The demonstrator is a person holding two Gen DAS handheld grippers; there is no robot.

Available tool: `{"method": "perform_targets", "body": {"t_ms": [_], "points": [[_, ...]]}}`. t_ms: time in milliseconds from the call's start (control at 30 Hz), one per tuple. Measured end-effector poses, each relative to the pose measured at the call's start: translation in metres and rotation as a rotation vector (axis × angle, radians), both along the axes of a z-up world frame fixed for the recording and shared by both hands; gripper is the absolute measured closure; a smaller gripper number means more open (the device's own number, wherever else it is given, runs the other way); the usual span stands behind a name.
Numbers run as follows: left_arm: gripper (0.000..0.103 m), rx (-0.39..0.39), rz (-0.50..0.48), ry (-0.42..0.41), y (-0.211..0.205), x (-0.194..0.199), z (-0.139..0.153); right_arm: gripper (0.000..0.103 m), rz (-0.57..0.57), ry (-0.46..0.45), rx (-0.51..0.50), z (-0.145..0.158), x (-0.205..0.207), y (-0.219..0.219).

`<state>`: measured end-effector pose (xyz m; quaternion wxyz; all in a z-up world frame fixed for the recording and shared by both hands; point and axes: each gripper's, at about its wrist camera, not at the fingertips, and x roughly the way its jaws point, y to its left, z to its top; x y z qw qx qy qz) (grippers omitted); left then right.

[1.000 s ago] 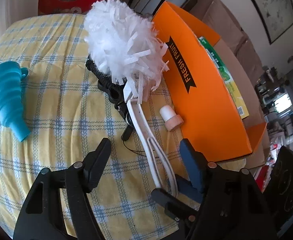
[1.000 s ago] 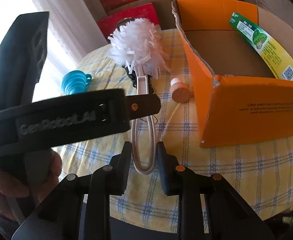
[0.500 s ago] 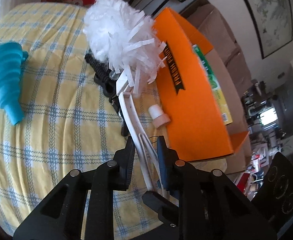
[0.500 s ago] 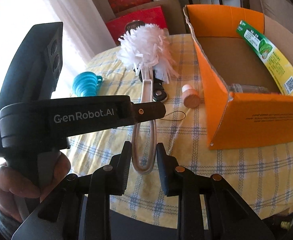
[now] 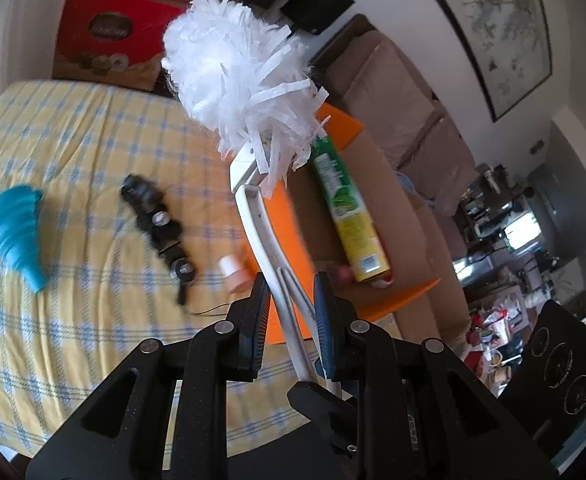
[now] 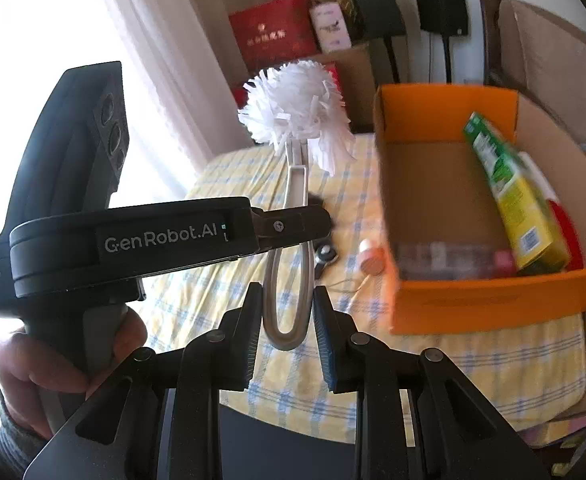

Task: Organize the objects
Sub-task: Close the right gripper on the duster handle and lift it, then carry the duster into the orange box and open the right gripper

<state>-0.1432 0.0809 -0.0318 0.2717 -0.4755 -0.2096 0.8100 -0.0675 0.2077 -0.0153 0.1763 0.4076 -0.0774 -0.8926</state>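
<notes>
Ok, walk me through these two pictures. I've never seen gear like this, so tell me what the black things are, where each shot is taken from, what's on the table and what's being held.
There is no robot here. A person holds a hand-operated gripping tool in each hand, and each tool carries a camera looking out along its two fingers.

One picture looks out from the left tool, the other from the right tool. In the right view you also see the left tool from the side.

Both tools are closed on the handle of a white duster, which is lifted off the yellow checked tablecloth.

On the cloth lie a blue funnel, a blurred black object and a small cork stopper. Beside them stands an orange box with a green and yellow carton inside.
</notes>
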Motion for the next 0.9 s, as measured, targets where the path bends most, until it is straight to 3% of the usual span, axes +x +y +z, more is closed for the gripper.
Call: {"method": "perform_targets", "body": {"t_ms": [400, 900], "points": [[0.083, 0.048, -0.089, -0.028, 0.064, -0.015, 0.015, 0.078, -0.092, 0.018, 0.019, 0.024, 0.007, 0.057], [0.081, 0.048, -0.121, -0.090, 0.099, -0.023, -0.002, 0.078, -0.108, -0.053, 0.003, 0.014, 0.000, 0.101]]}}
